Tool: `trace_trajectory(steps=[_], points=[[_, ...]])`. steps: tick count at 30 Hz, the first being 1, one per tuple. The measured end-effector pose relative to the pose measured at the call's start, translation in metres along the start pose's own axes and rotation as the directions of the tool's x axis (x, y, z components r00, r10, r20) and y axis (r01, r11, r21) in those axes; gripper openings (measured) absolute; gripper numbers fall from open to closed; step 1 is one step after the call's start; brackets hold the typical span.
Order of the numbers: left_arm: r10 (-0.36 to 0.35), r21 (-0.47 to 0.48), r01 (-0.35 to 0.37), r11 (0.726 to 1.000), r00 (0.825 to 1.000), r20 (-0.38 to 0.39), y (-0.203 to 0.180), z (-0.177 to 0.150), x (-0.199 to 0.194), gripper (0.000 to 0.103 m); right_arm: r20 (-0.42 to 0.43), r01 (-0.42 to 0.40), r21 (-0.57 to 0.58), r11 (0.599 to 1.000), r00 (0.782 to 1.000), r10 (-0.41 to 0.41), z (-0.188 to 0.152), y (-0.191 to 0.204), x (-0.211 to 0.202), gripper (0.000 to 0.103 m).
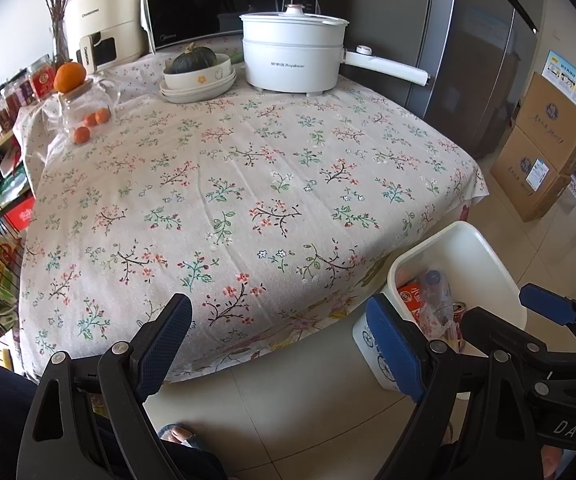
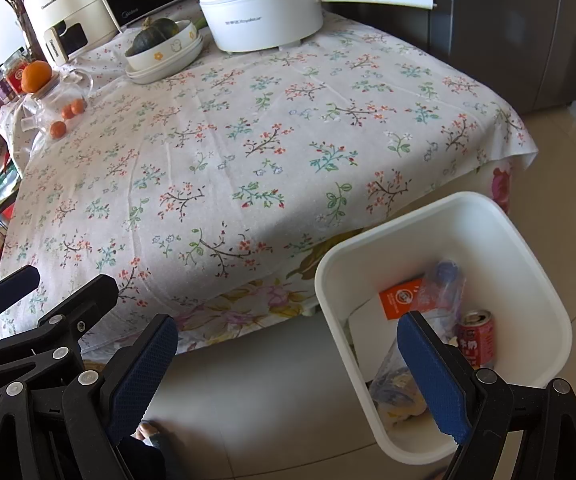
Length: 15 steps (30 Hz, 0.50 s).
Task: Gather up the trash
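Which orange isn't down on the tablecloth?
The big orange sitting on the glass jar's lid, clearly larger and higher than the three small ones lying on the tablecloth beside it.

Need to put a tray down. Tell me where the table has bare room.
The floral tablecloth is bare from its near edge up to the white electric pot and the stacked bowls with the squash. The far left corner is crowded: glass jar, oranges, air fryer.
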State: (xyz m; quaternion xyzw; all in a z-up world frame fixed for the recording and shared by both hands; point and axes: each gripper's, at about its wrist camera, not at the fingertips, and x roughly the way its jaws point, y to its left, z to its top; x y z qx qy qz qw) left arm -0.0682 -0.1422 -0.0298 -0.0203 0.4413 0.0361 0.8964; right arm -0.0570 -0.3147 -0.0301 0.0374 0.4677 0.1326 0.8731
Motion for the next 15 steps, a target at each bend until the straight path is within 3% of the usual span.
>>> trace_trajectory(steps=[15], points=[[-0.001,0.000,0.001,1.000,1.000,-0.003,0.0008,0.0001,0.0009,0.091,-0.002,0.002,0.007,1.000,1.000,-0.002,-0.0009,0.0017,0.0006,0.093]])
